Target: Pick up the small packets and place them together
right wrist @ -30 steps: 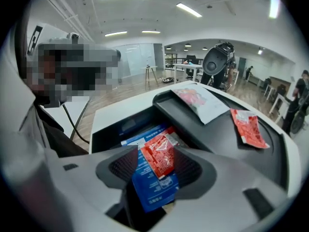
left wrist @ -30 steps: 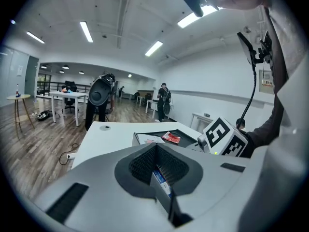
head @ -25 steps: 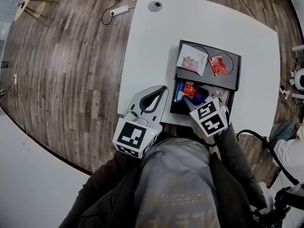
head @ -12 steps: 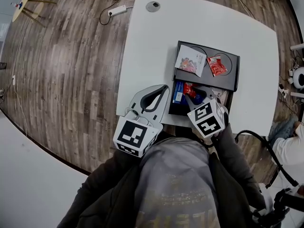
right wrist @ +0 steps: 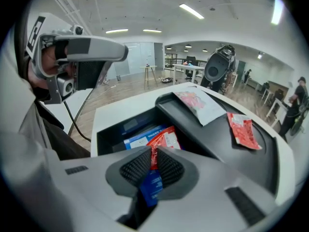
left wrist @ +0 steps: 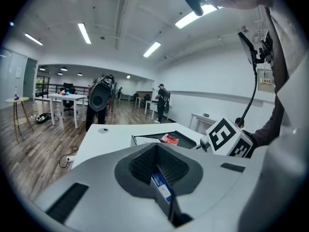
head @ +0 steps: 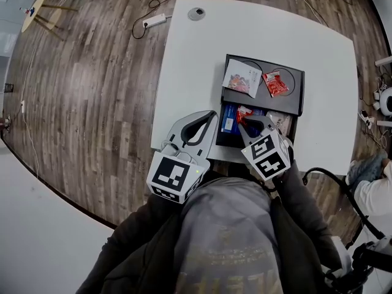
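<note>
A black box (head: 299,94) stands on the white table (head: 190,60). On its flat lid lie a white packet (head: 243,78) and a red packet (head: 275,83). In the open compartment lie blue packets (head: 229,119) and another red packet (head: 244,111). My right gripper (head: 247,122) reaches into the compartment. Its jaws have just been closing, and in the right gripper view the pads pinch the edge of that red packet (right wrist: 164,137), with the right gripper (right wrist: 153,153) over a blue packet (right wrist: 139,138). My left gripper (head: 198,125) hovers at the table's near edge, shut and empty.
A round cable grommet (head: 196,13) sits at the table's far left. On the wooden floor lie a power strip (head: 153,21) and its cable, beside a small round side table (head: 35,7). A seated person (head: 372,192) is at the right edge.
The right gripper's jaws have closed from wide open onto the red packet in the compartment. The left gripper has kept still.
</note>
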`<state>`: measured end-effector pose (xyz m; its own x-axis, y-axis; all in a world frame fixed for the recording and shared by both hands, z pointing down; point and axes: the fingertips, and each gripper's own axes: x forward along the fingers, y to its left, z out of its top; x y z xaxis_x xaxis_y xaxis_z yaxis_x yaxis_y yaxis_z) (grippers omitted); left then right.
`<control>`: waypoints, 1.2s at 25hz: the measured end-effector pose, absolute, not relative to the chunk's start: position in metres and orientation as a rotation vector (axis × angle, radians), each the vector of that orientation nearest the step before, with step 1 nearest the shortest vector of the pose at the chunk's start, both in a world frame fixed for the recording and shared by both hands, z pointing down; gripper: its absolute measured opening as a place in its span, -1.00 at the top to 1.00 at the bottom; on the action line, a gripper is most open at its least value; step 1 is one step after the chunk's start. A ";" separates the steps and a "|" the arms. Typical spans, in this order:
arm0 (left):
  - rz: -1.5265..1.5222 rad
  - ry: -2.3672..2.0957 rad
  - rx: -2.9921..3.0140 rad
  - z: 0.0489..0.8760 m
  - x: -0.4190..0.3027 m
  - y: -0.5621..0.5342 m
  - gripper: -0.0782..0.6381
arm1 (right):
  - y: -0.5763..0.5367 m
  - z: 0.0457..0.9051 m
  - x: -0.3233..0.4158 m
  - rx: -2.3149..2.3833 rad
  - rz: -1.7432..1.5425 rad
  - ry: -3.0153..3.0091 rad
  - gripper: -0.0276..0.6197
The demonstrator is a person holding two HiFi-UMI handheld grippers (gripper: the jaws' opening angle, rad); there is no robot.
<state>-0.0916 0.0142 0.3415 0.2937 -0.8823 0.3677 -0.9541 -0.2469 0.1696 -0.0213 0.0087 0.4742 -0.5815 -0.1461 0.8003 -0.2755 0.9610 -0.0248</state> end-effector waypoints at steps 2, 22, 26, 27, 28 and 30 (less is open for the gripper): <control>0.283 -1.665 2.212 0.338 -0.091 0.014 0.78 | 0.014 0.463 -0.024 0.277 0.177 -2.228 0.79; 0.273 -1.615 2.375 0.307 -0.035 -0.014 0.78 | -0.012 0.380 0.011 0.389 0.117 -2.406 0.79; 0.267 -1.616 2.390 0.302 -0.035 -0.022 0.78 | -0.052 0.370 0.035 0.525 0.110 -2.381 0.79; 0.264 -1.620 2.391 0.302 -0.037 -0.022 0.78 | -0.061 0.370 0.040 0.557 0.109 -2.369 0.79; 0.263 -1.623 2.391 0.302 -0.040 -0.023 0.78 | -0.070 0.370 0.045 0.585 0.103 -2.353 0.79; 0.263 -1.627 2.387 0.302 -0.043 -0.026 0.78 | -0.085 0.372 0.054 0.620 0.090 -2.319 0.79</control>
